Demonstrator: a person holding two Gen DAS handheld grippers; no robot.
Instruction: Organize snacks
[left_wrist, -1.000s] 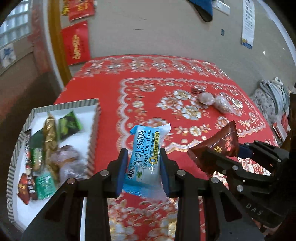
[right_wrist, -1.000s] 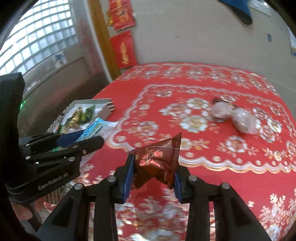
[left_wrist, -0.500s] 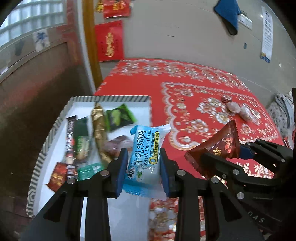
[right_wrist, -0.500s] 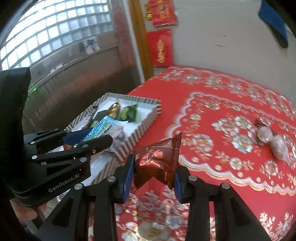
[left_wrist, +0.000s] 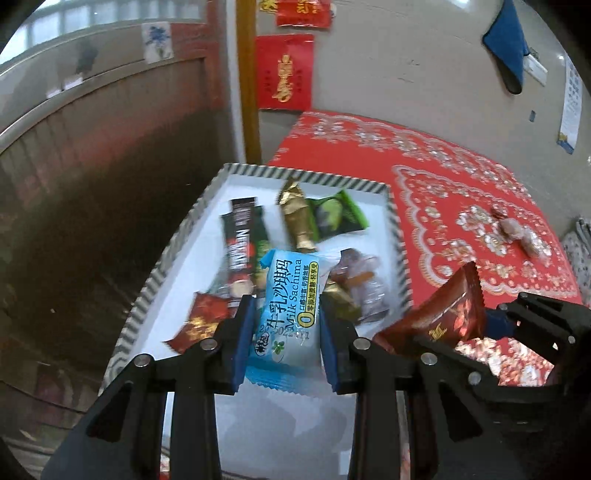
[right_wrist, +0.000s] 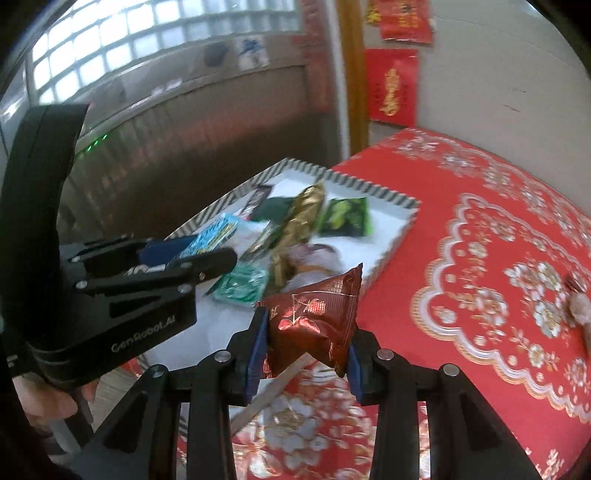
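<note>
My left gripper (left_wrist: 286, 328) is shut on a light blue Milk Sachima packet (left_wrist: 288, 306) and holds it above the white tray with a striped rim (left_wrist: 299, 172). In the right wrist view that same left gripper (right_wrist: 192, 254) hangs over the tray (right_wrist: 406, 221) with the blue packet (right_wrist: 214, 232) in it. My right gripper (right_wrist: 306, 343) is shut on a dark red foil snack packet (right_wrist: 314, 317), held over the tray's near corner. From the left wrist view the red packet (left_wrist: 450, 314) shows at lower right. Several wrapped snacks lie in the tray, among them a gold one (left_wrist: 297, 218) and a green one (left_wrist: 336, 218).
The tray sits at the left edge of a table with a red flowered cloth (right_wrist: 480, 258). A few wrapped candies (left_wrist: 517, 232) lie on the cloth at the far right. Beyond the tray the table ends; a brown panelled wall (left_wrist: 92, 166) stands there. A hand (right_wrist: 48, 398) holds the left gripper.
Both grippers have swung left, from over the red cloth to over the tray, each keeping its packet. The tray has grown larger and moved to the middle of both views.
</note>
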